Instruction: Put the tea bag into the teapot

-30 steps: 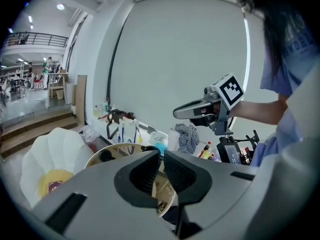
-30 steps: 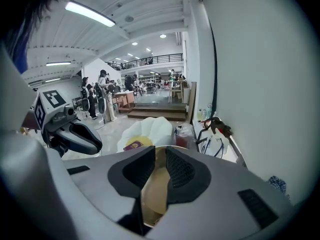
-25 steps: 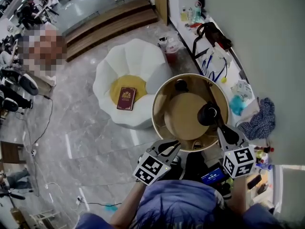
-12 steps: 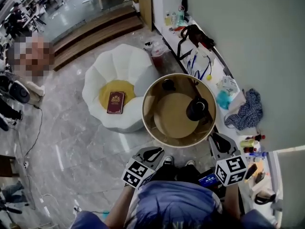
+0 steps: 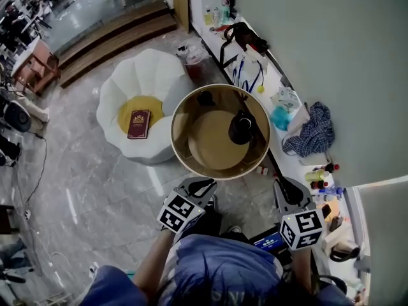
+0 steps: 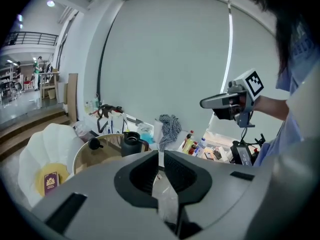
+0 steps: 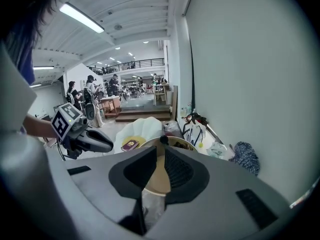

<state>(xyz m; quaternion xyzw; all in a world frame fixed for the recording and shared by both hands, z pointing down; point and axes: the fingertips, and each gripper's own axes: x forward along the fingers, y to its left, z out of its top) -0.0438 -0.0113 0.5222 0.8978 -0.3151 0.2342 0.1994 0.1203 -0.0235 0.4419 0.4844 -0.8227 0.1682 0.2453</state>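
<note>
The black teapot (image 5: 242,127) stands without its lid on the right part of the round gold table (image 5: 185,116); it also shows as a dark pot (image 6: 131,143) in the left gripper view. Its round-knobbed lid (image 5: 205,98) lies at the table's far side. No tea bag shows in any view. My left gripper (image 5: 199,185) hangs over the floor short of the table's near rim, its jaws drawn to a thin slit with nothing between them. My right gripper (image 5: 285,187) is held back at the right, clear of the teapot, its jaws a little apart and empty.
A white petal-shaped seat (image 5: 143,107) with a yellow cushion and a red book (image 5: 138,123) stands left of the table. A cluttered shelf (image 5: 290,116) with bottles, cables and a checked cloth (image 5: 310,132) runs along the wall at right. Grey marble floor surrounds the table.
My right gripper has drawn back from the teapot towards my body. The left gripper has also pulled back from the table's rim. The table has slid up and left in the head view.
</note>
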